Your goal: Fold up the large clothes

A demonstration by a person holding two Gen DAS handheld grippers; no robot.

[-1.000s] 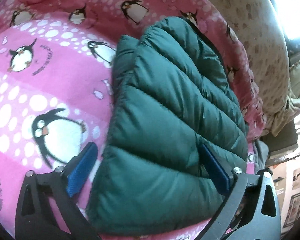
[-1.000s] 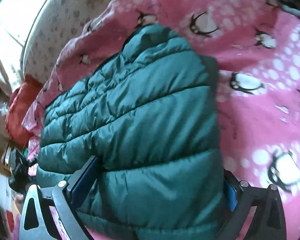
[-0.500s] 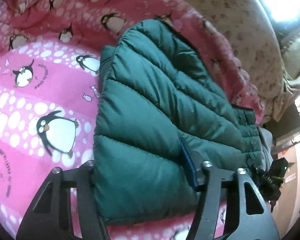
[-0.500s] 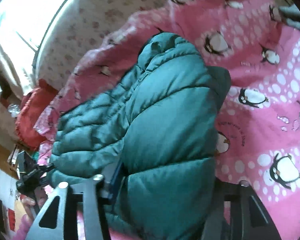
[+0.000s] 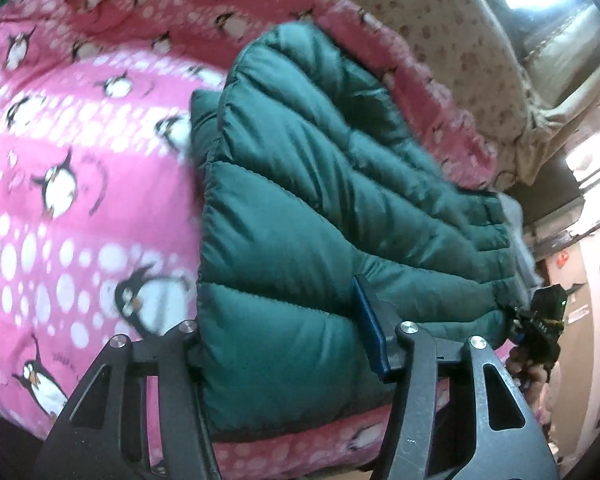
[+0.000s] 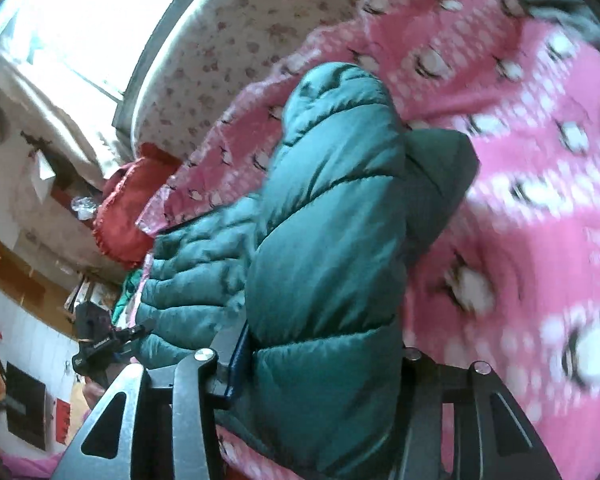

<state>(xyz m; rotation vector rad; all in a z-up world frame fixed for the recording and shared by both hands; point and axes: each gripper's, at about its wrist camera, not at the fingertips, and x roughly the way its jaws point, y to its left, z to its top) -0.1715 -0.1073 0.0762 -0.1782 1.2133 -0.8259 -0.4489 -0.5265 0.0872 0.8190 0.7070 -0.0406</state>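
Both jaws pinch jacket (image 5: 320, 216) near edge

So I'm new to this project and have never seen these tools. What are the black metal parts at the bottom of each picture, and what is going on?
They are two hand-held claws, one in each of a person's hands, with no robot arm. Each picture comes from a camera on one claw, looking forward along its fingers. The left claw and the right claw are each shut on an edge of a green puffer jacket, which is to be folded. It lies on a pink penguin-print blanket on a bed. The left claw's view also shows the other claw at the far right, and the right claw's view shows its partner at the far left.
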